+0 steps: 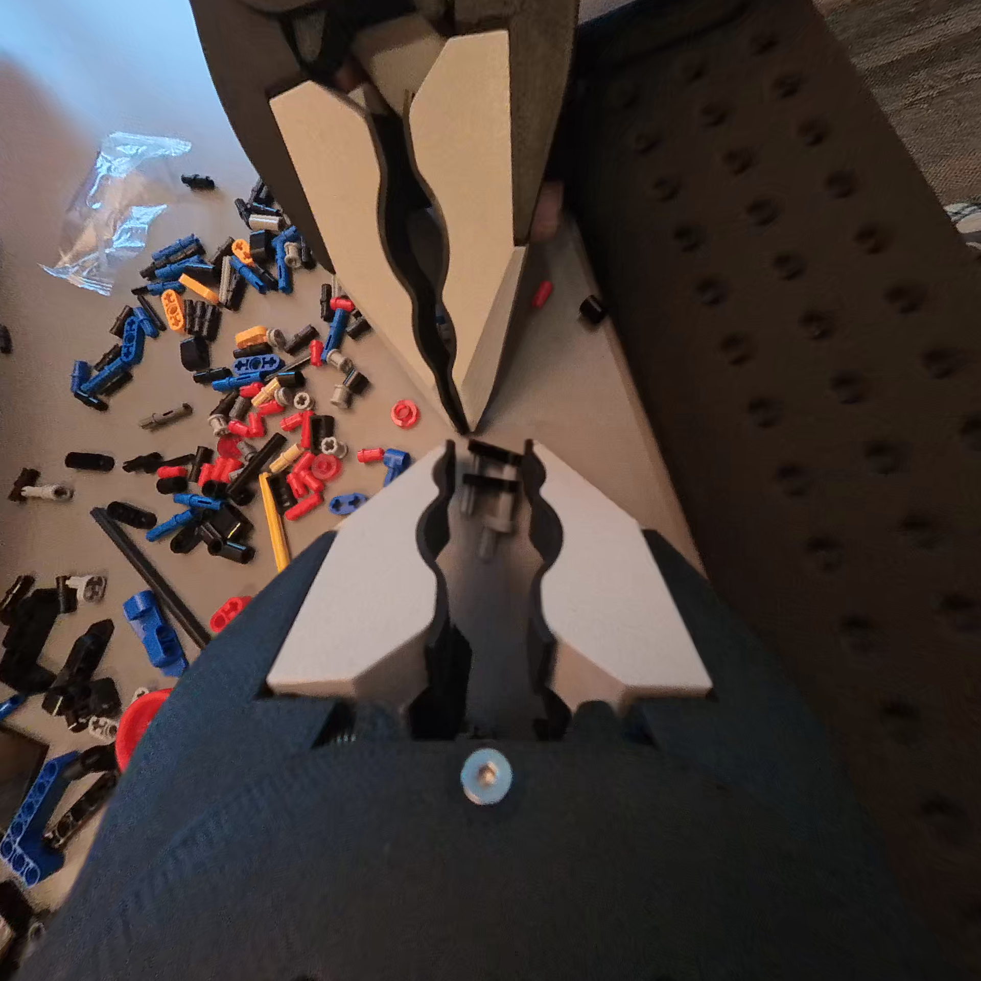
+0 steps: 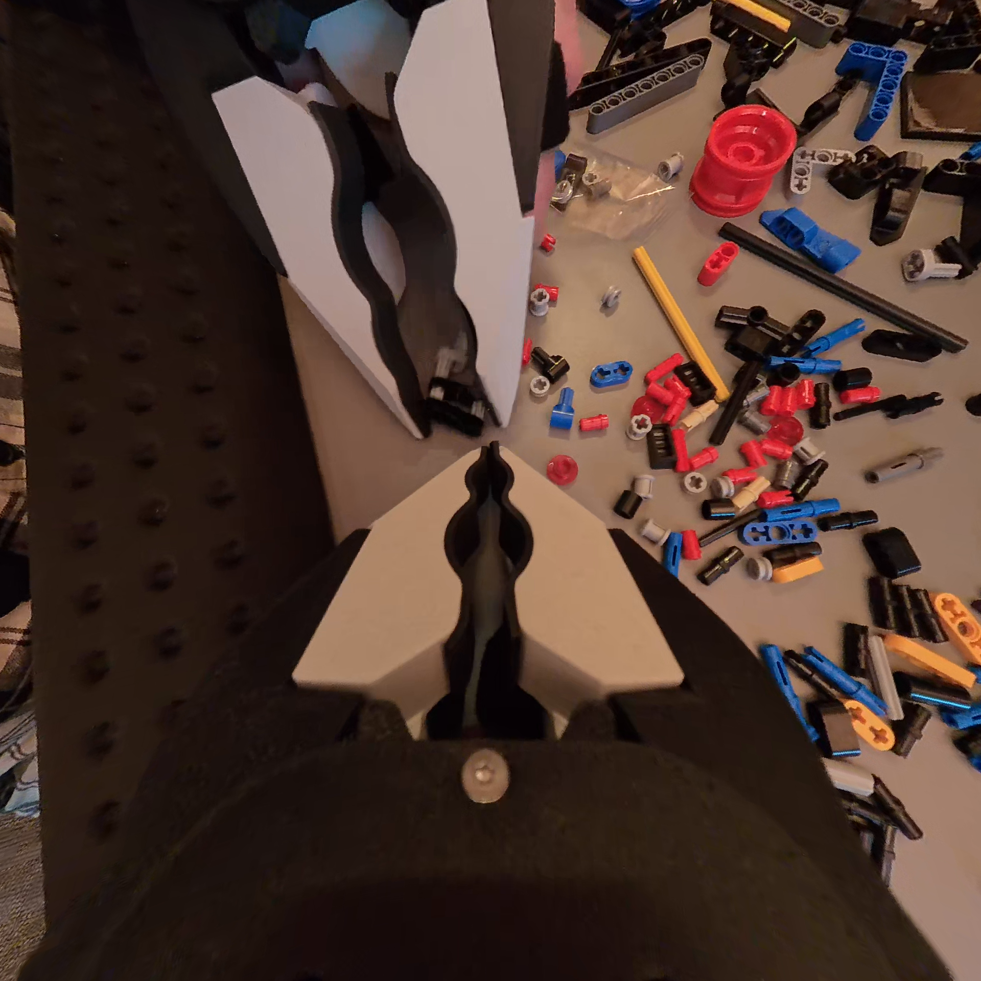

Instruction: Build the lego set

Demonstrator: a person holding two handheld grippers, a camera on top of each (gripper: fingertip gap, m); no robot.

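My left gripper (image 1: 488, 451) is shut on a small black and grey lego assembly (image 1: 491, 480), which sits between its white fingers near the tips. The right wrist view shows the same left gripper (image 2: 462, 419) coming in from the top with the assembly (image 2: 454, 401) in it. My right gripper (image 2: 491, 451) is shut, and nothing shows between its fingers. It also shows in the left wrist view (image 1: 467, 424), coming from the top. The two gripper tips face each other, almost touching, just above the grey table (image 2: 584, 329).
Several loose lego pieces (image 1: 255, 403) lie scattered on the table: a red wheel (image 2: 743, 159), a yellow axle (image 2: 677, 324), a long black axle (image 2: 844, 286), a blue L-beam (image 2: 876, 79). A plastic bag (image 1: 117, 207) lies beyond. A dark studded mat (image 1: 796, 371) borders the table. Less than 4 cm separates the two grippers' tips.
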